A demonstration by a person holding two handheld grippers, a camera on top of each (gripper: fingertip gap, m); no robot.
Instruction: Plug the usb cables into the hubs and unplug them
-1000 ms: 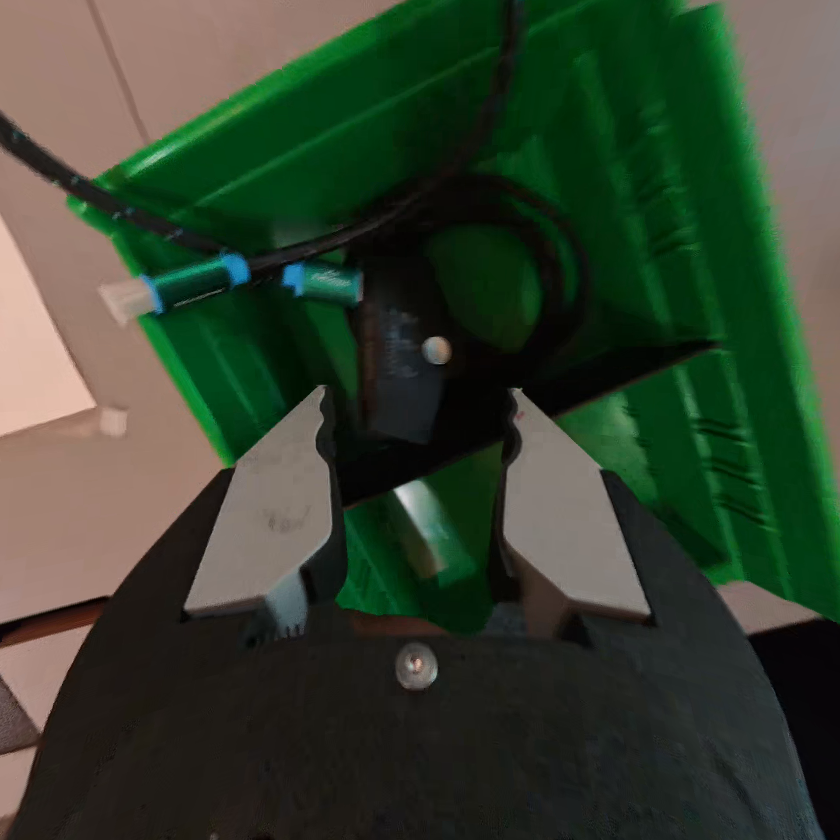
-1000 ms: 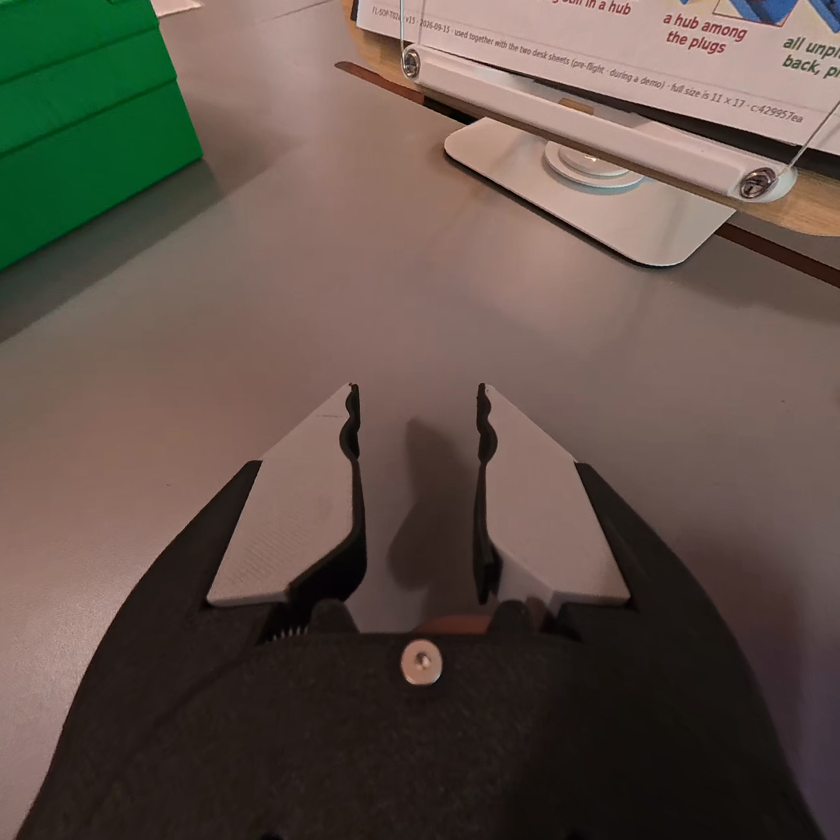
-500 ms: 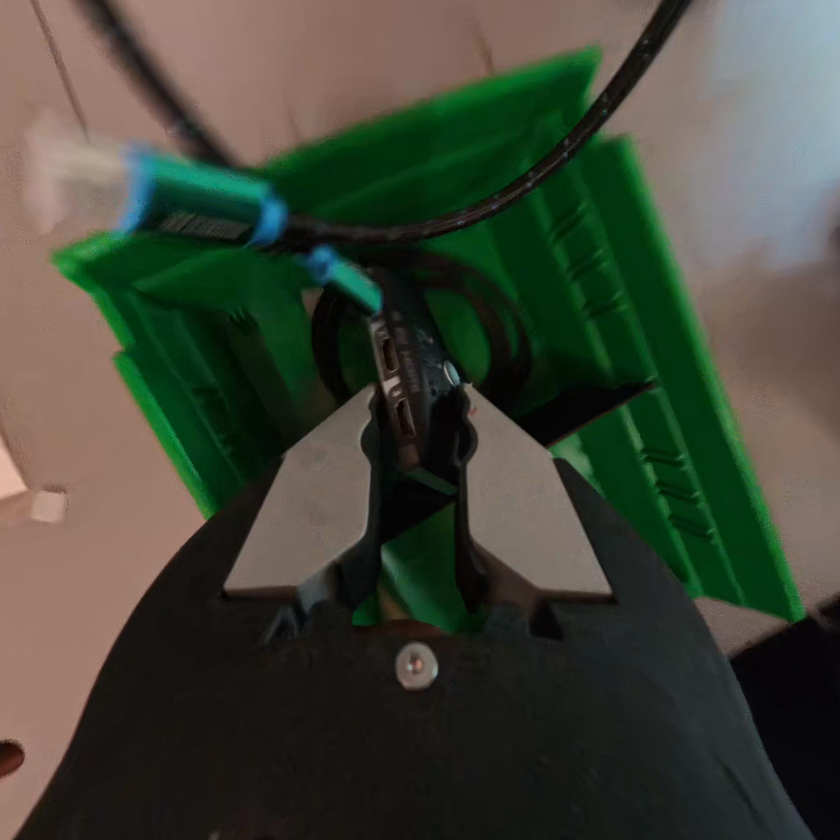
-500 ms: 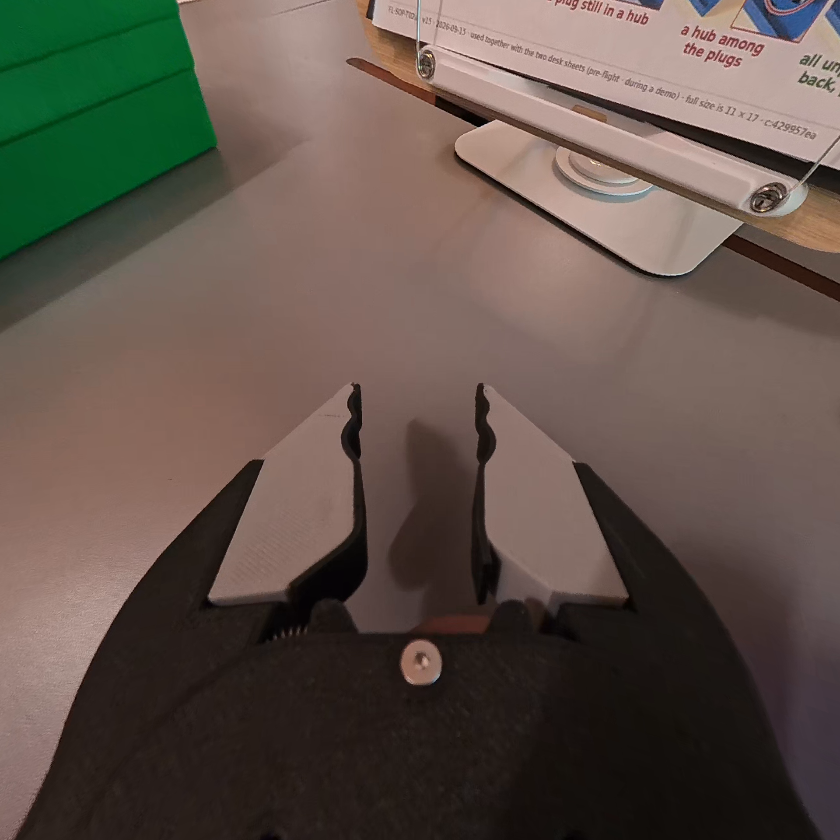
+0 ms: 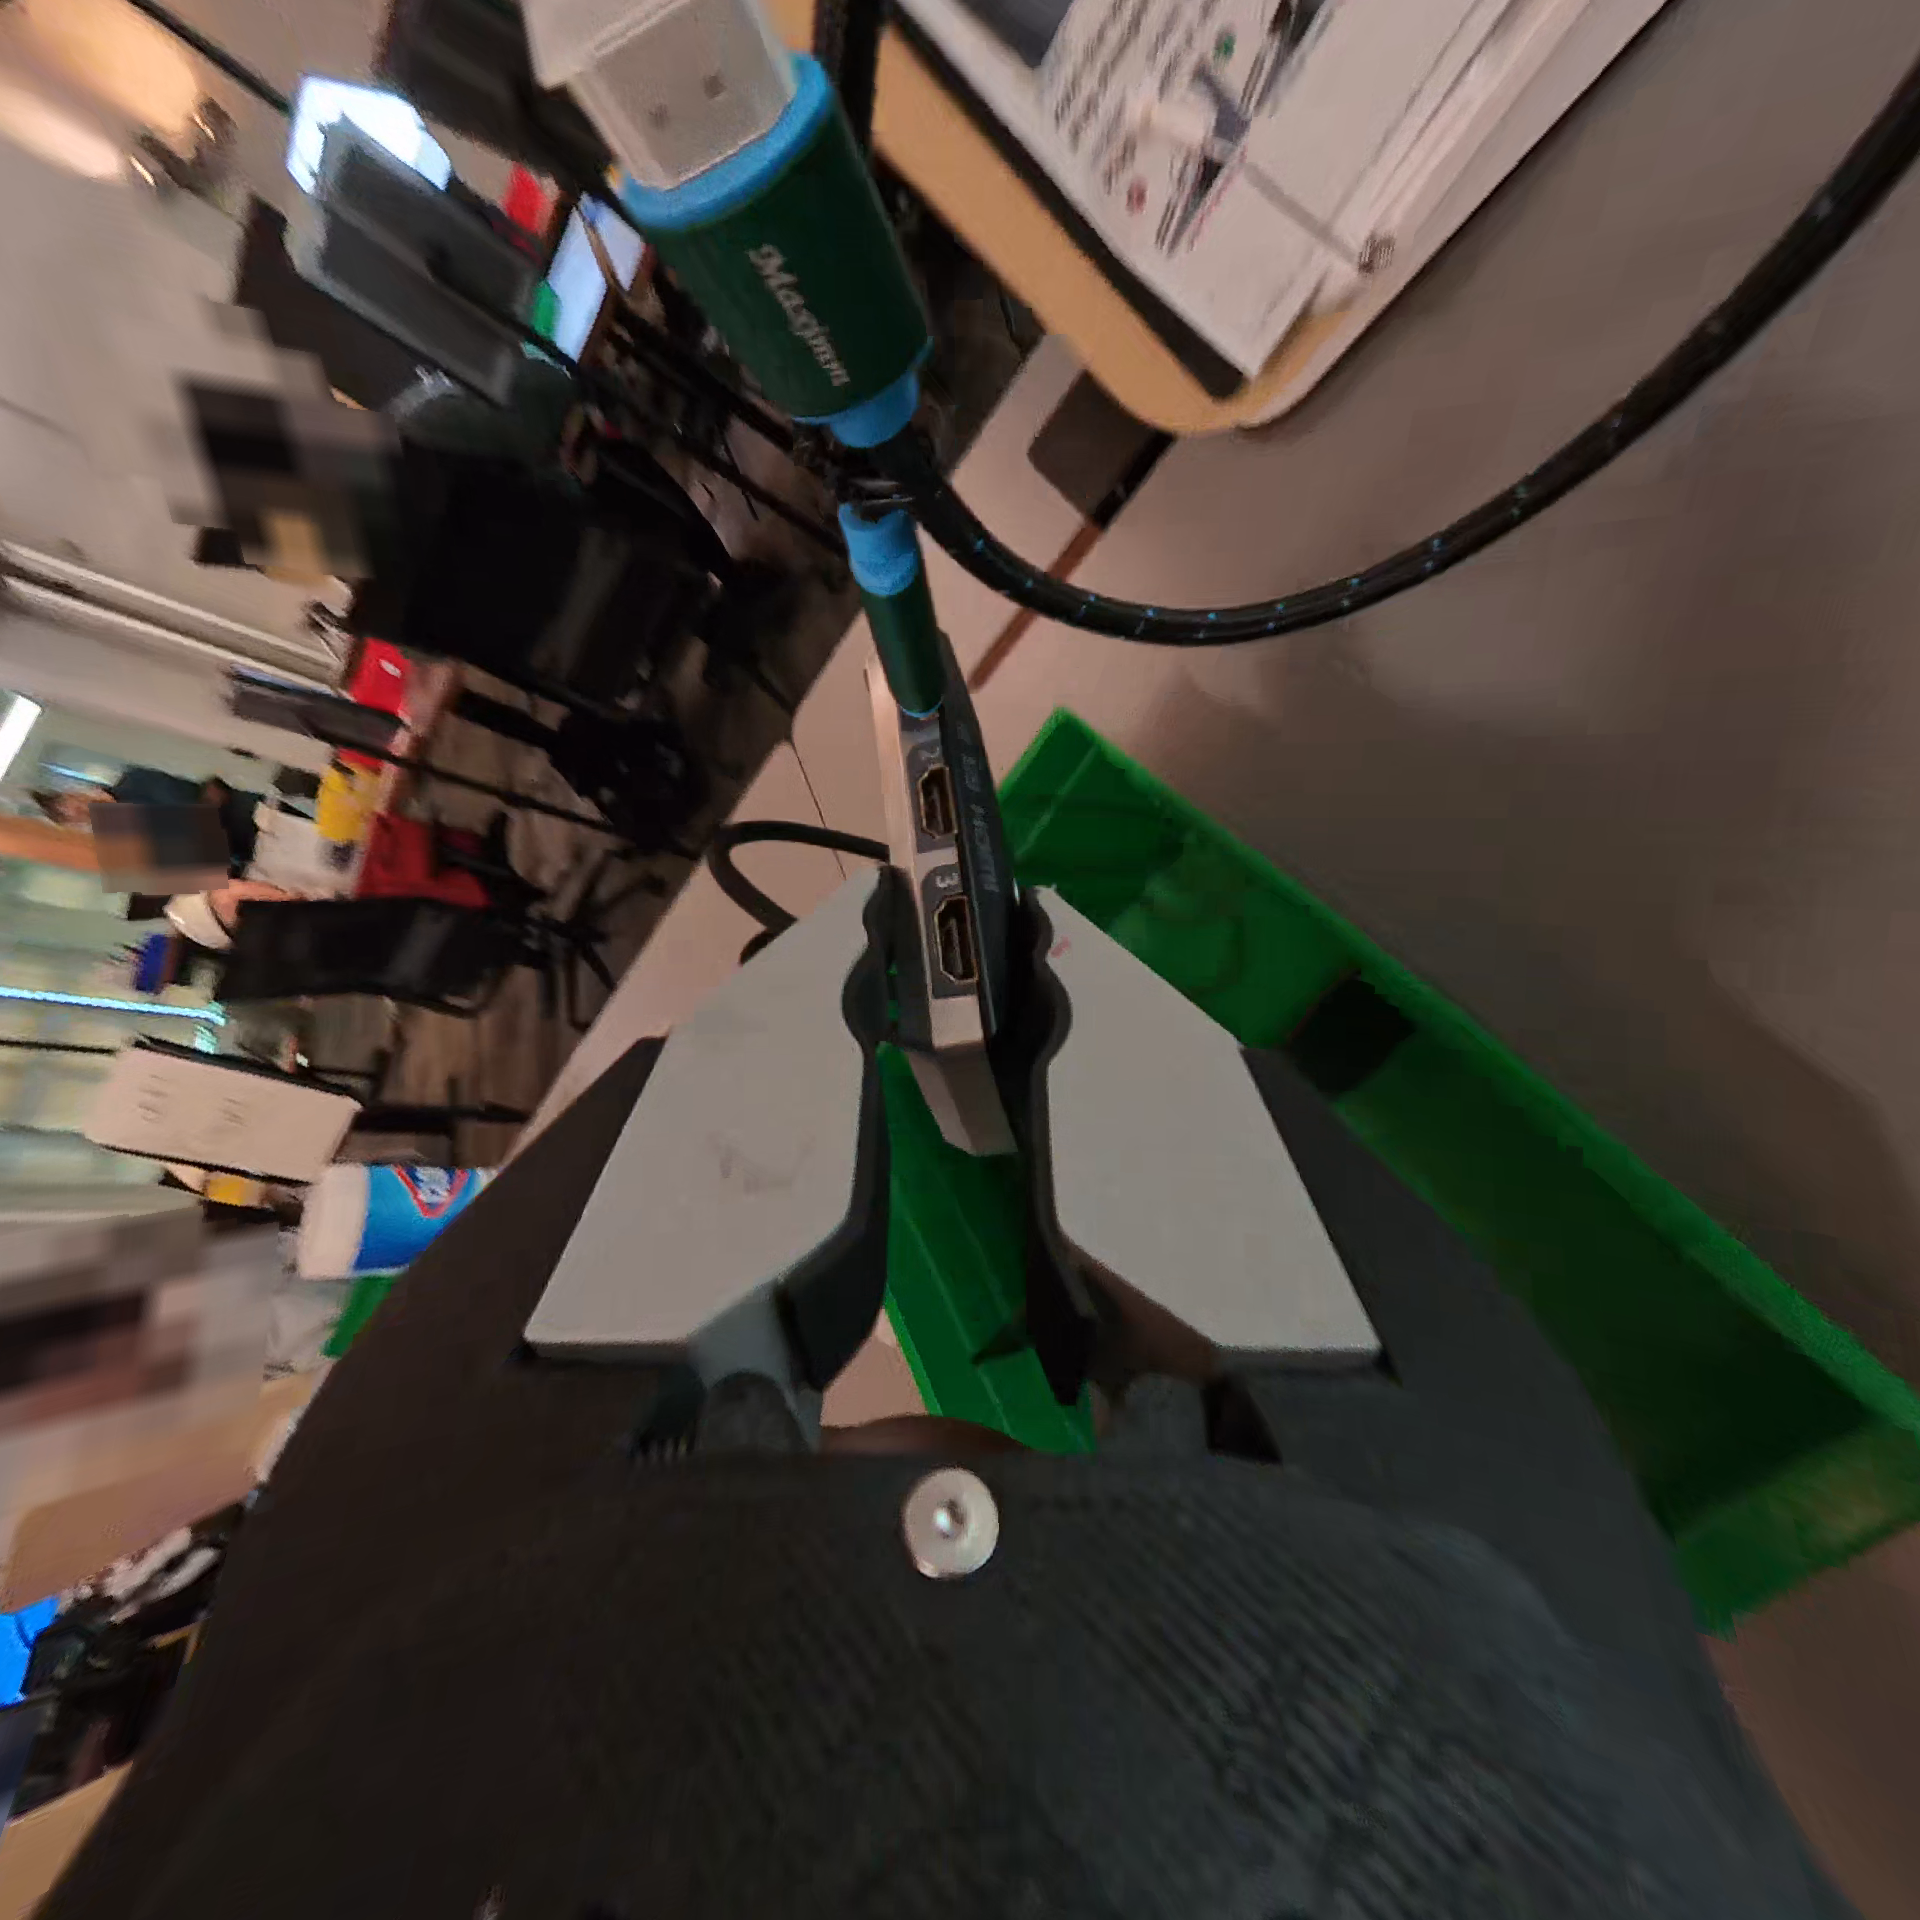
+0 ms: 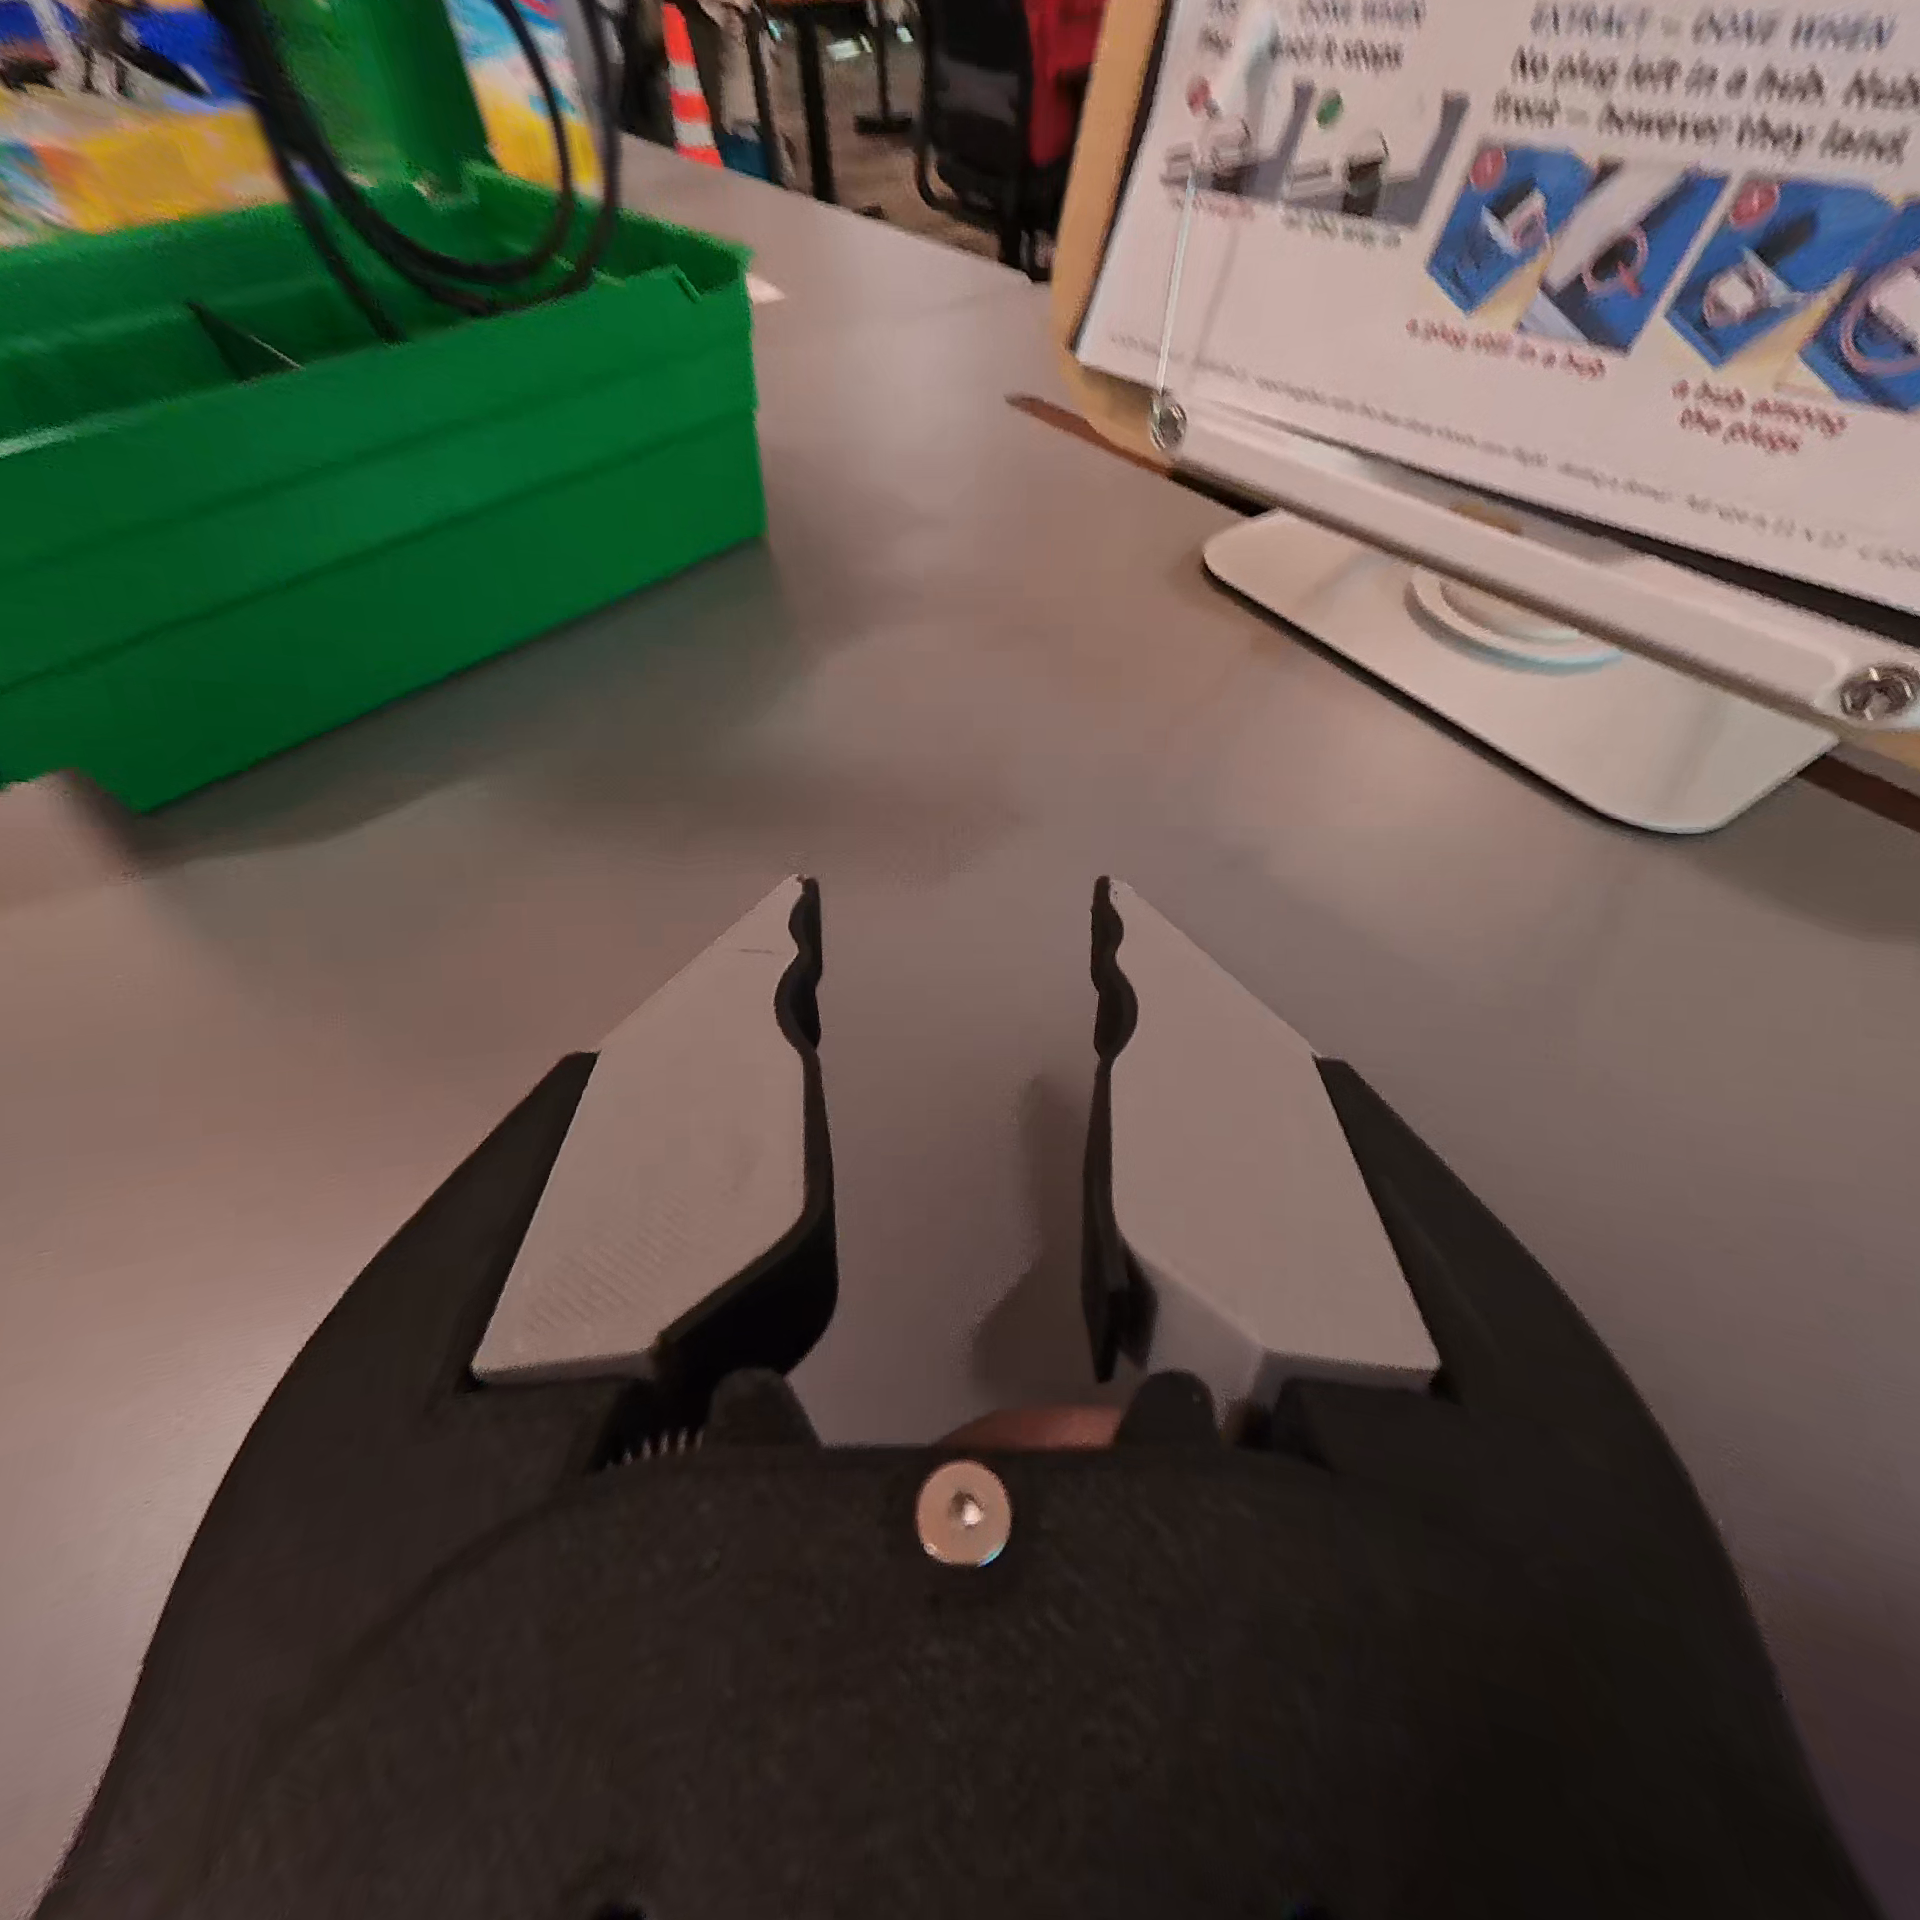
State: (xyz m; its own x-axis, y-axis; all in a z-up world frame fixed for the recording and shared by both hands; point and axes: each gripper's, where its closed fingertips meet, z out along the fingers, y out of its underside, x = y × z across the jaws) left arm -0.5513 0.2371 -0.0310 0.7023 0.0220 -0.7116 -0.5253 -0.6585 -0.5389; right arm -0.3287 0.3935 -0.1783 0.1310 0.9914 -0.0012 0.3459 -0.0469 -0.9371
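My left gripper (image 5: pixel 951 914) is shut on a slim grey hub (image 5: pixel 951 883) with several ports and holds it lifted above the green bin (image 5: pixel 1403 1122). A green plug with blue collars (image 5: pixel 902 644) sits in the hub's top port. Its black braided cable (image 5: pixel 1299 603) loops to a second, free green plug (image 5: pixel 769 260) with a silver tip that hangs near the camera. My right gripper (image 6: pixel 956 904) is open and empty, low over the grey table (image 6: pixel 1039 727). The green bin (image 6: pixel 364 468) is to its far left with black cable loops (image 6: pixel 436 208) rising from it.
A white stand (image 6: pixel 1507 665) holding an instruction sheet (image 6: pixel 1558 260) is at the right gripper's far right. It also shows in the left wrist view (image 5: pixel 1195 187). Chairs and desks fill the room behind. The gap from one gripper's tips to the other's is roughly 30 cm.
My left gripper closed on the hub in the bin and lifted it out, tilting towards the room. The cable and free plug came up with it. My right gripper rose and turned a little left, staying open.
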